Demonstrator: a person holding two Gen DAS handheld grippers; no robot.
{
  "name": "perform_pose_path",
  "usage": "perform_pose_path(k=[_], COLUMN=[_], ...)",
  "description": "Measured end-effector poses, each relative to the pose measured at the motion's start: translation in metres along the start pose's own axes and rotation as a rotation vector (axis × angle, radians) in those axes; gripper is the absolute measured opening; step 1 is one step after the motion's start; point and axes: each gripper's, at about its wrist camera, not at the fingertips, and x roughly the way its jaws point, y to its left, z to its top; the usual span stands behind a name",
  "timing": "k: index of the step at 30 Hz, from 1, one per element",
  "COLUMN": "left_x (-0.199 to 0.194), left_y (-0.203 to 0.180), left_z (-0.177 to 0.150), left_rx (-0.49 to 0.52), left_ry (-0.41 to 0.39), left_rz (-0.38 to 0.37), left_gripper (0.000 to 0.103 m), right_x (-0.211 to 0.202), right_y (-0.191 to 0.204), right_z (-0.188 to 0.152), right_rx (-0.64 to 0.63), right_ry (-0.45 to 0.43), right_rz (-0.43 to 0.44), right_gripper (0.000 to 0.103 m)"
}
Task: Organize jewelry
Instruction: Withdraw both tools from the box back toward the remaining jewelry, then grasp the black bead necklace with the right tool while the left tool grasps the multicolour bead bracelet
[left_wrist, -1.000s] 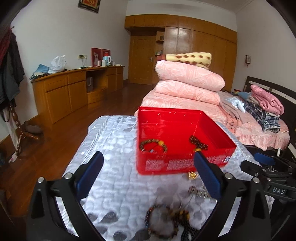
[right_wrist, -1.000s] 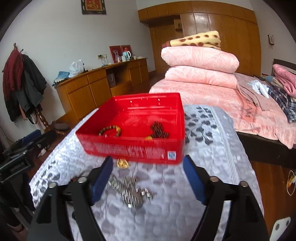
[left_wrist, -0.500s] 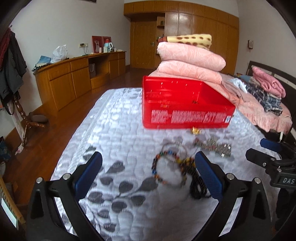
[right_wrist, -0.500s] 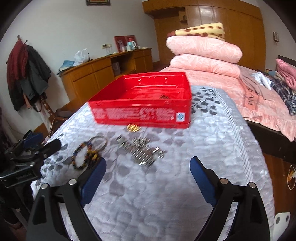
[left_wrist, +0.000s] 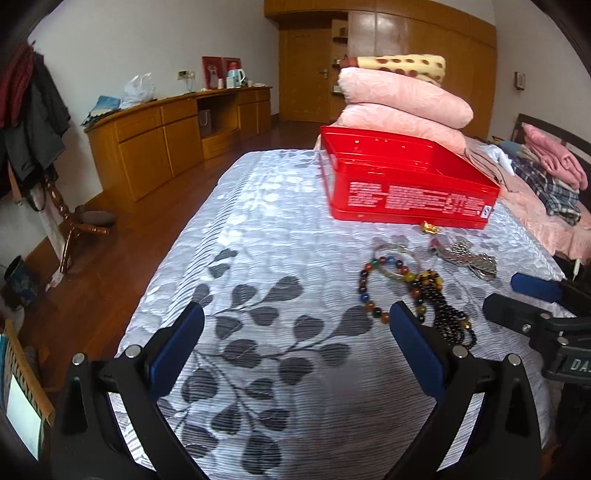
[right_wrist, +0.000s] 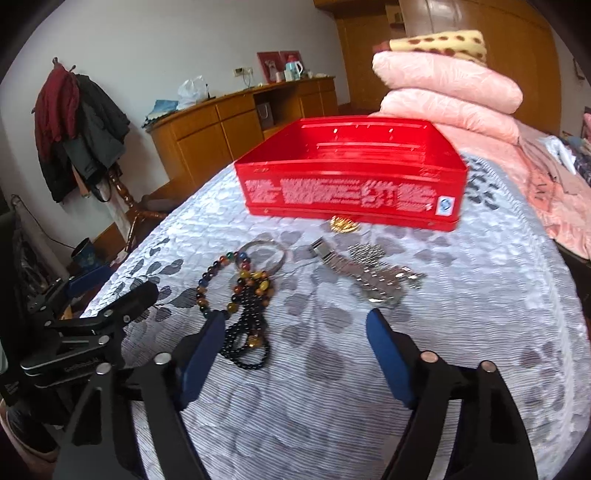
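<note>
A red box (left_wrist: 406, 188) (right_wrist: 351, 184) stands at the far end of the leaf-patterned silver cloth (left_wrist: 277, 258); its inside is hidden from this low angle. In front of it lie a gold trinket (right_wrist: 343, 224), a silver link bracelet (right_wrist: 373, 273), a silver bangle (right_wrist: 273, 254), a multicoloured bead bracelet (left_wrist: 364, 288) and a black bead strand (right_wrist: 247, 332). My left gripper (left_wrist: 295, 314) is open over bare cloth, left of the beads. My right gripper (right_wrist: 295, 319) has its jaws closing. The black strand lies just inside its left finger, and no pad presses on it.
Folded pink quilts (left_wrist: 402, 99) are stacked behind the box. A bed with clothes (left_wrist: 546, 177) runs along the right. A wooden sideboard (left_wrist: 173, 144) and a coat stand (left_wrist: 33, 122) stand to the left across the wood floor. The cloth drops off at the left edge.
Both grippers have sunk and drawn back from the red box, so the loose jewellery now lies just ahead of them. The right jaws have narrowed.
</note>
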Motion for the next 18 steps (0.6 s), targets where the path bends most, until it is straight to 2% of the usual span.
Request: perform_pose_path(k=[2,11,18], left_x=[0.000,0.001,0.003], left_y=[0.003,0.016,0.019], left_z=[-0.002,-0.002,-0.002], left_rx=[-0.002,-0.017,-0.026], left_ry=[0.002,-0.003,-0.002], left_rz=[0.002,-0.010,-0.034], left_gripper=[0.097,0.097,0.097], right_x=[0.007,0.030,0.038], right_y=[0.003,0.019,0.026], right_z=[0.002,0.005,0.008], right_rx=[-0.001,-0.033,-0.070], right_ry=[0.019,0.084,0.093], right_rz=[0.012,0.008,-0.024], right_gripper=[0.056,0.035,0.031])
